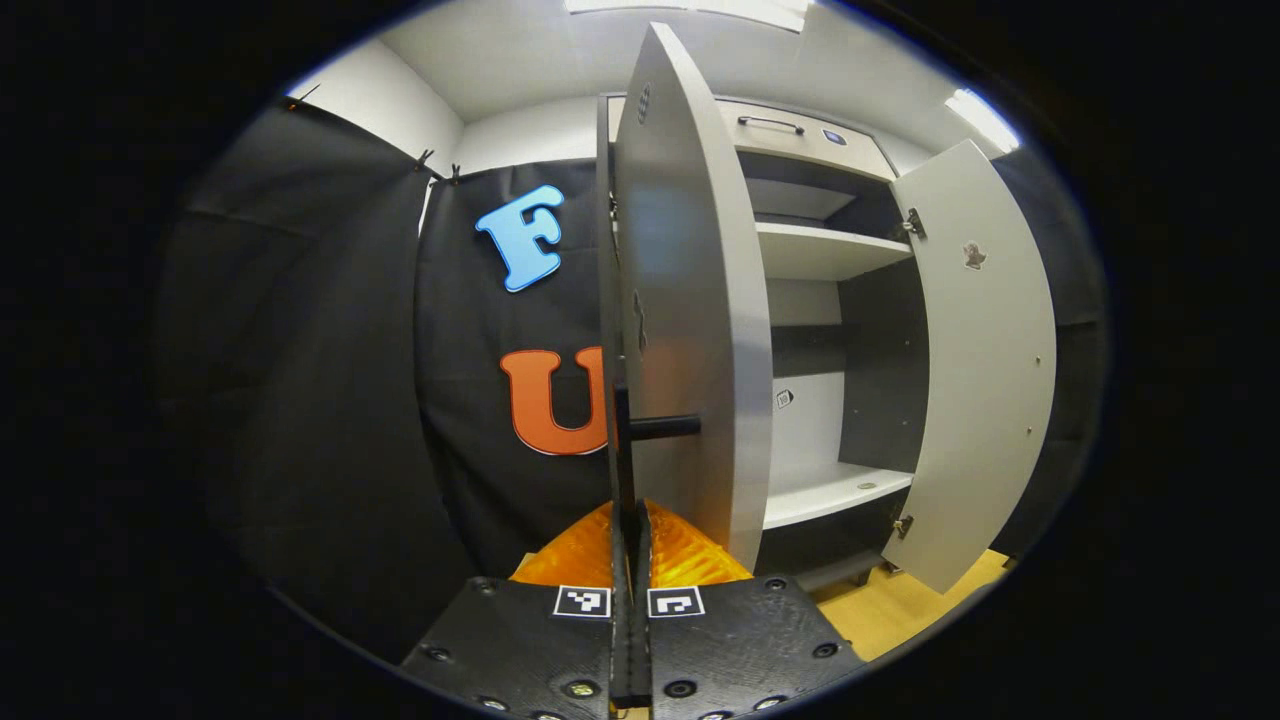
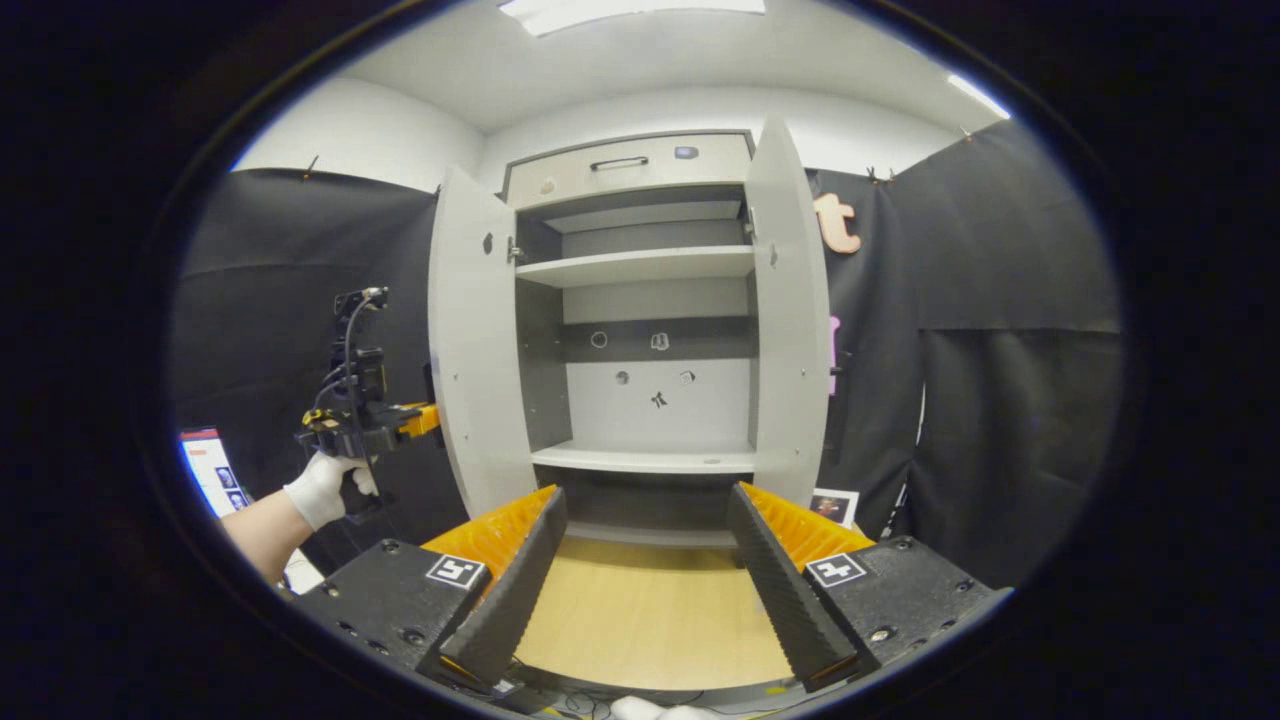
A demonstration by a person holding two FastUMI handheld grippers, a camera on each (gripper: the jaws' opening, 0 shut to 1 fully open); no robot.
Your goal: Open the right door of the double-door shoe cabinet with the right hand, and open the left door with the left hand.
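1. The left gripper (image 1: 632, 560) has its two fingers brought together on the dark bar handle (image 1: 625, 450) of the left door (image 1: 690, 300); the handle's vertical bar runs down between the fingers, and both appear to press on it. The grip at the handle gives a lever far from the hinge, which suits swinging the panel outward
2. The left door stands edge-on to the left gripper view, swung well out from the shoe cabinet (image 2: 640, 300). In the right gripper view the same gripper (image 2: 420, 420) sits just beside the door's outer face, carried by a gloved hand (image 2: 322, 488) with the forearm reaching in from the lower left, the tool held roughly level
3. The right gripper (image 2: 645, 570) is wide open and holds nothing. It points straight at the cabinet interior, well apart from both doors, above the wooden floor (image 2: 650, 610)
4. The right door (image 2: 790, 310) stands open, clear of its gripper; that half of the task reads as done
5. Inside, the upper shelf (image 2: 650, 265) and lower shelf (image 2: 650, 458) are exposed. The drawer front (image 2: 625, 165) above the doors is closed
6. Judgement: the left door is at or near full opening; release is the likely remaining step
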